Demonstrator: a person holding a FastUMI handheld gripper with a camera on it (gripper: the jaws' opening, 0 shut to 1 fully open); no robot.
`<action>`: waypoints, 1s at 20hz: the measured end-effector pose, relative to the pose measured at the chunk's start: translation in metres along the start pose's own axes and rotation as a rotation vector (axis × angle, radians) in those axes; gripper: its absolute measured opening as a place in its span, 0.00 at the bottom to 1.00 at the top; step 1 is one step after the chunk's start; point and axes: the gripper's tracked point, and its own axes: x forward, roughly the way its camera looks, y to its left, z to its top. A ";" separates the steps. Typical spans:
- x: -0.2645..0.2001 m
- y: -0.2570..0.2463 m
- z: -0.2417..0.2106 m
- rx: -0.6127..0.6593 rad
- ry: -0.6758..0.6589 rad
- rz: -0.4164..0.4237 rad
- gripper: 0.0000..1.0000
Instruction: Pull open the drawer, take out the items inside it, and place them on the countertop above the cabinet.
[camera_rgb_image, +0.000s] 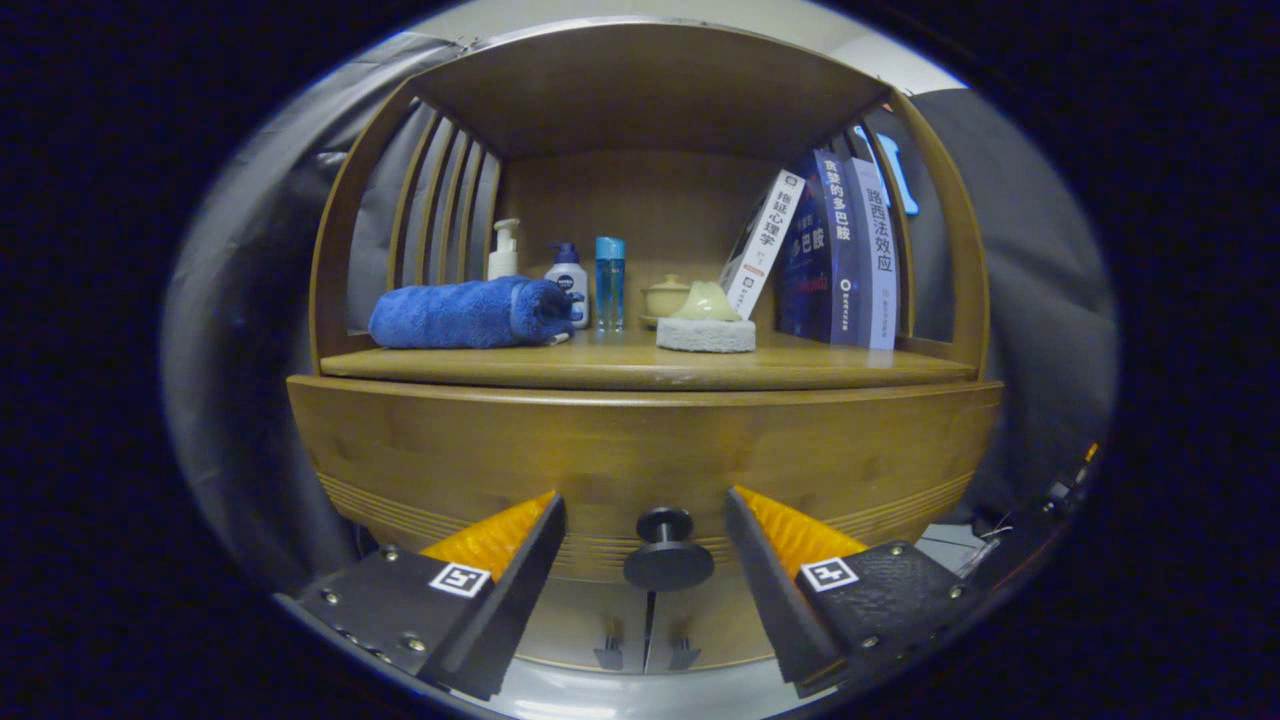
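A wooden cabinet faces me. Its drawer front (640, 450) is closed, with a round black knob (667, 552) low on it. My gripper (645, 515) is open, one finger on each side of the knob, neither touching it. Above the drawer lies the wooden countertop (600, 365). On it rest a rolled blue towel (470, 313) and a pale sponge (705, 322). What is inside the drawer is hidden.
At the back of the countertop stand a white pump bottle (504, 250), a white bottle with a blue cap (567, 275), a clear blue bottle (609, 283) and a small lidded pot (667, 297). Several books (835, 250) lean at the right. A slatted side wall (445, 210) closes the left.
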 end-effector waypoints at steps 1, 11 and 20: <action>0.002 0.001 0.000 0.018 0.005 0.003 0.97; 0.014 0.004 0.004 0.050 0.019 -0.002 0.97; -0.010 -0.003 0.004 0.065 0.032 0.002 0.99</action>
